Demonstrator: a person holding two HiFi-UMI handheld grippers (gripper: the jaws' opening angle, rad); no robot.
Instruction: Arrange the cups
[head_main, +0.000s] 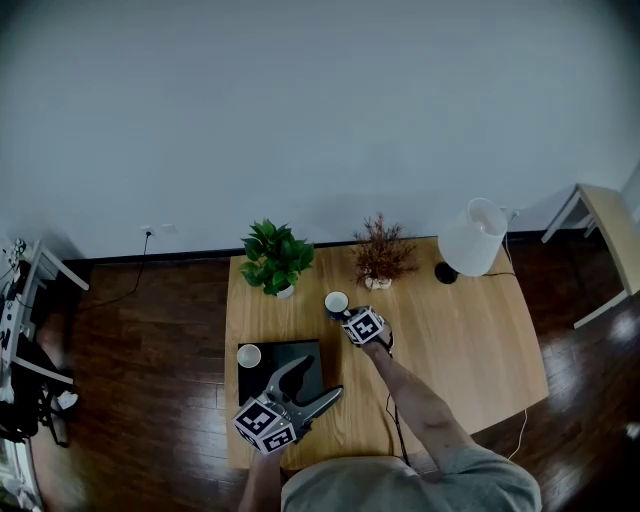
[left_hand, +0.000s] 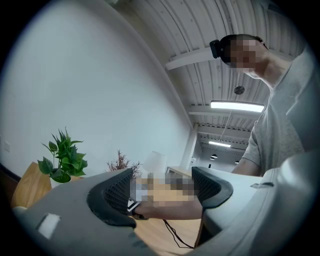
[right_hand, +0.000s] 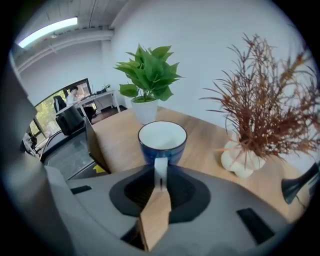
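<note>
A blue cup (head_main: 336, 302) with a white inside stands on the wooden table (head_main: 470, 340) in front of the two plants. My right gripper (head_main: 346, 314) reaches down to it from the near side. In the right gripper view the cup (right_hand: 162, 138) fills the middle, and my right gripper (right_hand: 160, 181) is shut on its white handle (right_hand: 160, 171). A small white cup (head_main: 249, 355) sits on the left end of a black tray (head_main: 296, 357). My left gripper (head_main: 320, 378) hovers level over the tray's near edge. Its jaws (left_hand: 162, 189) stand open with nothing between them.
A green potted plant (head_main: 277, 257) and a dried brown plant (head_main: 381, 256) stand along the table's far edge, with a white lamp (head_main: 472, 237) at the far right. A thin black cable (head_main: 396, 425) runs over the near edge. Dark wood floor surrounds the table.
</note>
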